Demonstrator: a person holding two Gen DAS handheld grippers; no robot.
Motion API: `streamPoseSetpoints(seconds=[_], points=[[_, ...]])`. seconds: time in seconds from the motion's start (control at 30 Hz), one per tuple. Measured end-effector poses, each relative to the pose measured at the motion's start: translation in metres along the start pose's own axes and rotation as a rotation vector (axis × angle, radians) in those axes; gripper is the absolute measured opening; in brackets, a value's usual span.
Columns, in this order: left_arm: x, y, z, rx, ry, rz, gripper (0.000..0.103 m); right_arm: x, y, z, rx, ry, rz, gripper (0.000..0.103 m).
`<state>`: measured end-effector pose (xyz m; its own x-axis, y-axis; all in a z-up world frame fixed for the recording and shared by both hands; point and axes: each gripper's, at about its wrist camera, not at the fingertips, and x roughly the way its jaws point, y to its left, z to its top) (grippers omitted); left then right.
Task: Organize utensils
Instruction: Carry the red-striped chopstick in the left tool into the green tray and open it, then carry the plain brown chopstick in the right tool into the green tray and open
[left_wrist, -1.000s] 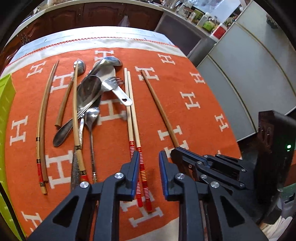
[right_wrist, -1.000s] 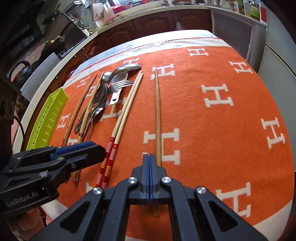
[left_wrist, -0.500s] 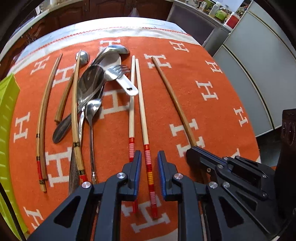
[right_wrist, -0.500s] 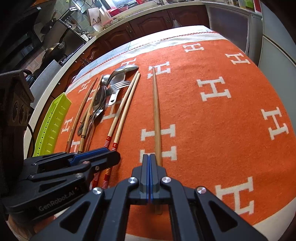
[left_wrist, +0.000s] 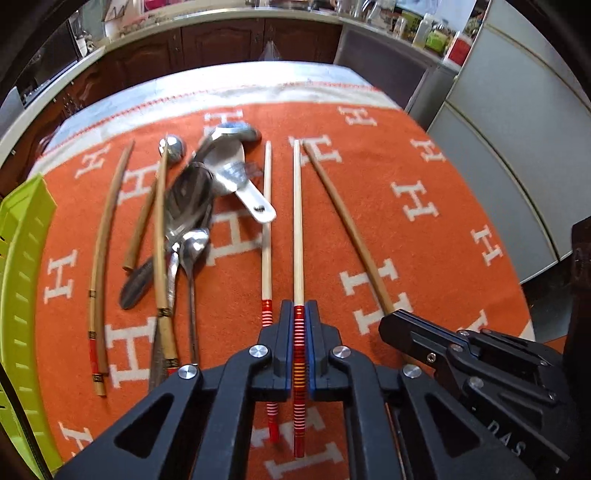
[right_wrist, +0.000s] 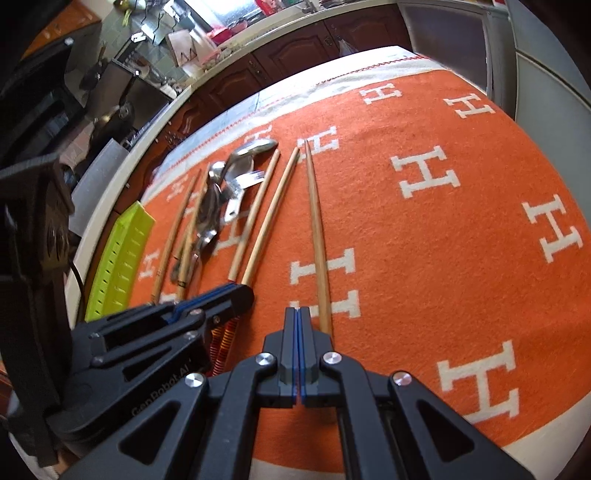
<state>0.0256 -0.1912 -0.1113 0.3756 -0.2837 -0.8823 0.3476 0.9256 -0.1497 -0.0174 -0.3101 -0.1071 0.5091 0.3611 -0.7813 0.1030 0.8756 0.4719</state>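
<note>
Between the left gripper's (left_wrist: 298, 314) jaws sits one pale chopstick with a red-striped handle (left_wrist: 297, 236), pinched tight; its twin (left_wrist: 266, 229) lies just left on the orange cloth (left_wrist: 424, 258). Right of them, the right gripper (right_wrist: 298, 314) is fully closed with nothing between its pads, a plain brown chopstick (right_wrist: 317, 236) just beside it. Farther left lie heaped metal spoons (left_wrist: 192, 206), more chopsticks and a green tray (left_wrist: 22, 280).

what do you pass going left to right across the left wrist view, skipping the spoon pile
green tray → curved brown chopstick → free striped chopstick → striped chopstick in the left tool → plain brown chopstick → right tool
</note>
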Motion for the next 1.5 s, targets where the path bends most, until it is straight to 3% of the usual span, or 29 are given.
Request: streamPoseSetpoints(seconds=[0.13, 0.37, 0.57, 0.73, 0.9, 1.13, 1.17, 1.2, 1.27, 1.4, 1.5], points=[[-0.022, 0.003, -0.001, -0.003, -0.051, -0.014, 0.003, -0.01, 0.003, 0.002, 0.026, -0.021, 0.025, 0.0], [-0.064, 0.03, 0.0, -0.045, -0.119, 0.0, 0.003, -0.007, 0.0, 0.011, 0.035, -0.028, -0.033, 0.0], [-0.111, 0.097, -0.002, -0.141, -0.184, 0.107, 0.003, 0.004, 0.002, 0.026, -0.016, -0.049, -0.095, 0.013], [-0.137, 0.156, -0.013, -0.157, -0.189, 0.251, 0.003, 0.017, 0.012, 0.031, -0.089, -0.04, -0.166, 0.019], [-0.14, 0.207, -0.03, -0.196, -0.15, 0.318, 0.003, 0.031, 0.022, 0.027, -0.166, -0.024, -0.259, 0.019], [-0.108, 0.253, -0.054, -0.229, -0.046, 0.312, 0.004, 0.04, 0.041, 0.023, -0.258, -0.021, -0.404, 0.018], [-0.103, 0.256, -0.055, -0.237, -0.038, 0.314, 0.004, 0.04, 0.042, 0.023, -0.258, -0.021, -0.419, 0.012], [-0.099, 0.263, -0.058, -0.255, -0.027, 0.305, 0.004, 0.041, 0.042, 0.024, -0.252, -0.019, -0.426, 0.006], [-0.097, 0.271, -0.06, -0.289, -0.026, 0.287, 0.006, 0.04, 0.04, 0.026, -0.216, -0.015, -0.424, 0.006], [-0.103, 0.273, -0.061, -0.304, -0.064, 0.29, 0.021, 0.033, 0.035, 0.031, -0.119, 0.001, -0.377, 0.006], [-0.111, 0.271, -0.062, -0.296, -0.091, 0.294, 0.023, 0.02, 0.039, 0.033, -0.069, -0.015, -0.344, 0.006]])
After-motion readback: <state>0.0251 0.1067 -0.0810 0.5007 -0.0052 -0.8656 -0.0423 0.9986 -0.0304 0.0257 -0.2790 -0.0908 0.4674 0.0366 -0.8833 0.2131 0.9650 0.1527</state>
